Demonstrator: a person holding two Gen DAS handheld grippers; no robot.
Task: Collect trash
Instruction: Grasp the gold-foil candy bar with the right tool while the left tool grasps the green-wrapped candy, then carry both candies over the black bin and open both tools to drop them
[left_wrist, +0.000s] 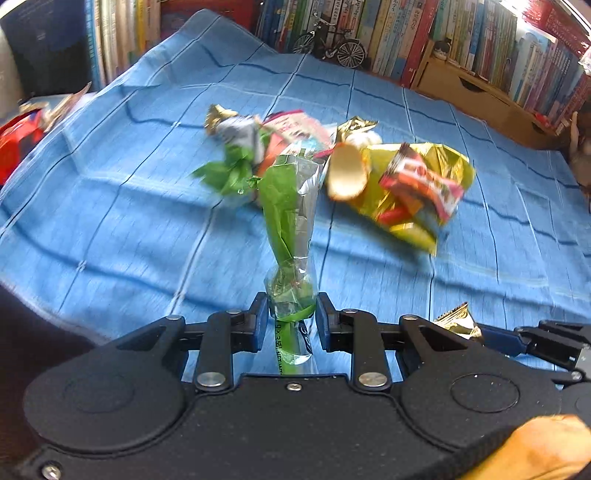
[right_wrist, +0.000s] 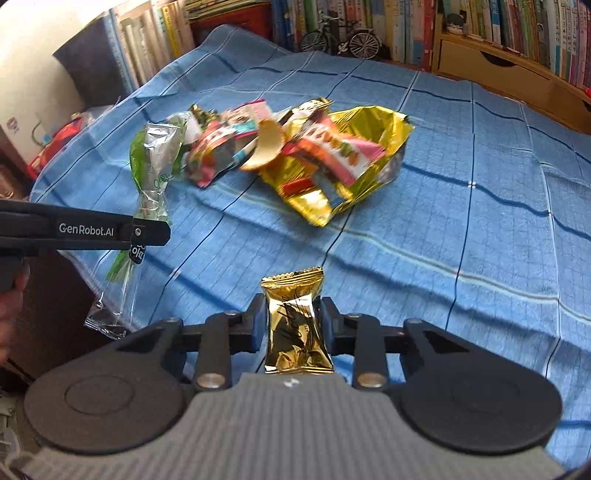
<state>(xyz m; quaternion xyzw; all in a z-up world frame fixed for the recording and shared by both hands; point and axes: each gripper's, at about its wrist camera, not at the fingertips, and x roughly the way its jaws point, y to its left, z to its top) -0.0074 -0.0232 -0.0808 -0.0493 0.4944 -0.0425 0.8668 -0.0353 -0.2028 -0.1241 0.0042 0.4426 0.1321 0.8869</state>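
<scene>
Between the pads of my left gripper (left_wrist: 291, 314) a long green-and-clear wrapper (left_wrist: 290, 221) is pinched near its lower end, its long axis running straight ahead and up from the jaws, while my right gripper (right_wrist: 293, 325) is clamped on a small gold packet (right_wrist: 295, 325) standing upright between its fingers. Both pieces are off the cloth, and the heap of remaining wrappers (right_wrist: 295, 155) around the crumpled gold foil bag (right_wrist: 369, 147) lies ahead of both hands, somewhat nearer my left. Beneath is a surface under a blue checked cloth (right_wrist: 480, 221), bookshelves (right_wrist: 480, 26) and a model bicycle (right_wrist: 340, 38) behind.
</scene>
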